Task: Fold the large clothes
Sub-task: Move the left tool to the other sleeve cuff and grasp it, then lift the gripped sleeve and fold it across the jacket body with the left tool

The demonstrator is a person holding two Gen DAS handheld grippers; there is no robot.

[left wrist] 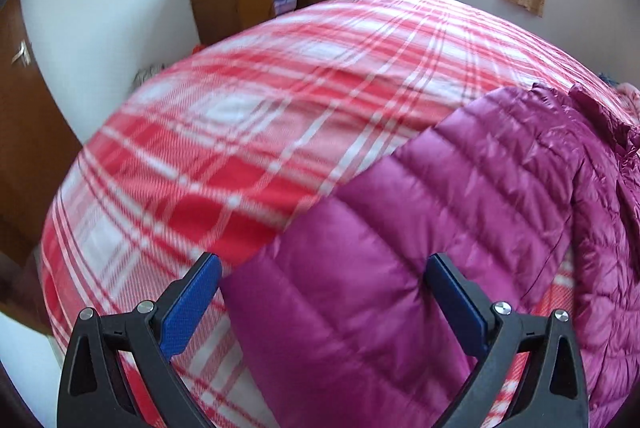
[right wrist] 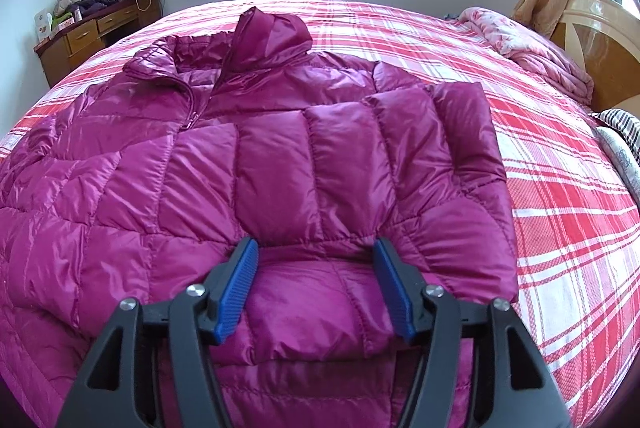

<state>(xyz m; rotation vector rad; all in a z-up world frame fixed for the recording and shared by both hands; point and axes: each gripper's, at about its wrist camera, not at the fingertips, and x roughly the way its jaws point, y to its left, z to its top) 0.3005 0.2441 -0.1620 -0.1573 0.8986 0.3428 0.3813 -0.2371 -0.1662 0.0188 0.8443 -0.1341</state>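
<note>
Purple jacket (right wrist: pixel 280 147) spread on a plaid bed (right wrist: pixel 560 228); both tools, left (left wrist: pixel 322 282) and right (right wrist: pixel 316 264), gape wide, gripping nothing.

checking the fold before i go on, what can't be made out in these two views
- Left wrist view: the plaid bedspread is smeared by motion blur; the jacket is cut off by the right edge.
- Right wrist view: the jacket's left sleeve end runs off the left edge; the hem lies behind the right tongs.
- Either view: items piled on the desk are too small to name.
</note>
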